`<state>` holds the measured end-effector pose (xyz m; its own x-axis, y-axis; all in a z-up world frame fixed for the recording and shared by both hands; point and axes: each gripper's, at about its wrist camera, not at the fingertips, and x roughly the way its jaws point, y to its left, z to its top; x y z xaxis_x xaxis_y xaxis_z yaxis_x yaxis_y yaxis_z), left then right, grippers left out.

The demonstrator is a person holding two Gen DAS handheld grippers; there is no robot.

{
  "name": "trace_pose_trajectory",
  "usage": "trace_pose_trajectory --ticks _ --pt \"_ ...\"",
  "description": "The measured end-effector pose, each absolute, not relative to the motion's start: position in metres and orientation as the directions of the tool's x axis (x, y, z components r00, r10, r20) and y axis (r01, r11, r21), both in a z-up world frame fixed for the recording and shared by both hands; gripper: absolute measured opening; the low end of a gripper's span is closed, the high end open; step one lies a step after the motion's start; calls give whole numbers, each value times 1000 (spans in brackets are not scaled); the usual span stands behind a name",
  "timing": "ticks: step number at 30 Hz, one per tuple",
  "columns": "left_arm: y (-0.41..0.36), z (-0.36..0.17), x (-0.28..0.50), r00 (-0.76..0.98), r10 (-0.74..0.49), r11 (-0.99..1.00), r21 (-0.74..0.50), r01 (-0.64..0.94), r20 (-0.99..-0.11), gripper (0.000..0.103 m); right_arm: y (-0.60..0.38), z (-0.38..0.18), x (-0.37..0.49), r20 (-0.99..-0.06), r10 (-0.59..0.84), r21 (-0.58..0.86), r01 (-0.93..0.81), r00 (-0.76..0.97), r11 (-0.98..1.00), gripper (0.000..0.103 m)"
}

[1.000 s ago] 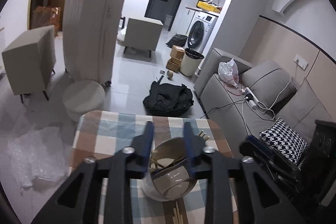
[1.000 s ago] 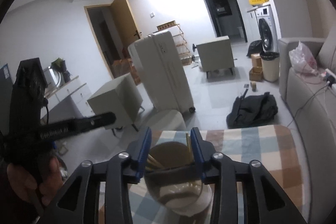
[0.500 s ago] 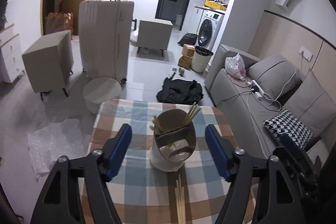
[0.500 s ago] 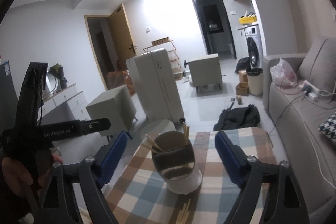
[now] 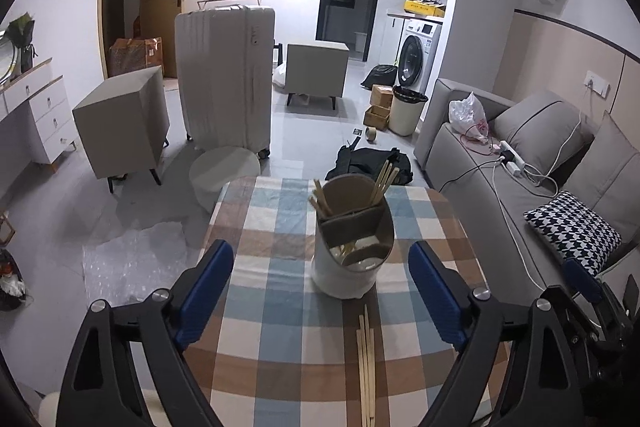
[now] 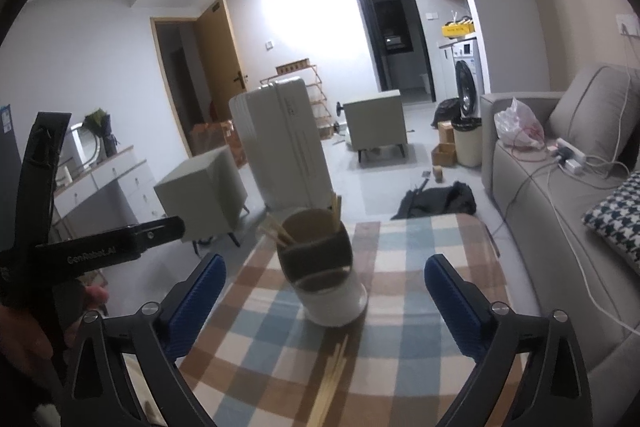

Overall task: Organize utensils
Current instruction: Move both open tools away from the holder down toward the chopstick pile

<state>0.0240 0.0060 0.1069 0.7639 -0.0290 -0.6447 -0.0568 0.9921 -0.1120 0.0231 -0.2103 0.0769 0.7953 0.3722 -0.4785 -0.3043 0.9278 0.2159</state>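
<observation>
Now your left gripper (image 5: pixel 320 291) and right gripper (image 6: pixel 324 301) have just been opening wide, nothing between them, near the chopstick cup (image 5: pixel 352 239).

Left hand-held gripper (image 5: pixel 321 289) showing black angular arms, ribbed blue finger pads (image 5: pixel 206 291), silver screws, right hand-held gripper (image 6: pixel 325 301) looking alike, white lettering marking a black bar
</observation>
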Motion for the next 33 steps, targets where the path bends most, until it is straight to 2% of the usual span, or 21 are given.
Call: trace_pose_trajectory --ticks 7,14,17,20,22,25,27,31,33 --pt "4 88 16 753 -10 993 -94 -69 -658 87 -211 49 18 -544 350 205 -284 762 937 103" --pt "7 53 13 704 -21 991 -110 -81 -710 87 -209 18 22 -627 316 187 -257 712 948 103" --pt "9 34 17 678 14 991 -78 -106 -735 87 -206 4 27 -673 308 188 -247 672 951 103" --pt "14 23 24 631 -22 984 -127 -122 -775 87 -202 -10 33 -722 298 183 -243 625 953 102" --pt "16 20 27 614 -15 983 -124 -135 -789 87 -200 -18 37 -747 293 184 -238 597 954 98" --pt "17 12 32 588 -3 983 -110 -146 -809 87 -193 -33 48 -802 280 180 -235 527 955 83" --pt "20 8 34 565 -5 983 -108 -148 -825 87 -187 -48 57 -843 264 170 -234 469 957 69" --pt "30 1 39 536 3 982 -98 -161 -844 87 -177 -77 78 -902 245 173 -222 355 960 63" --pt "37 -3 41 518 7 978 -102 -181 -855 87 -169 -94 88 -927 237 175 -224 290 959 51"
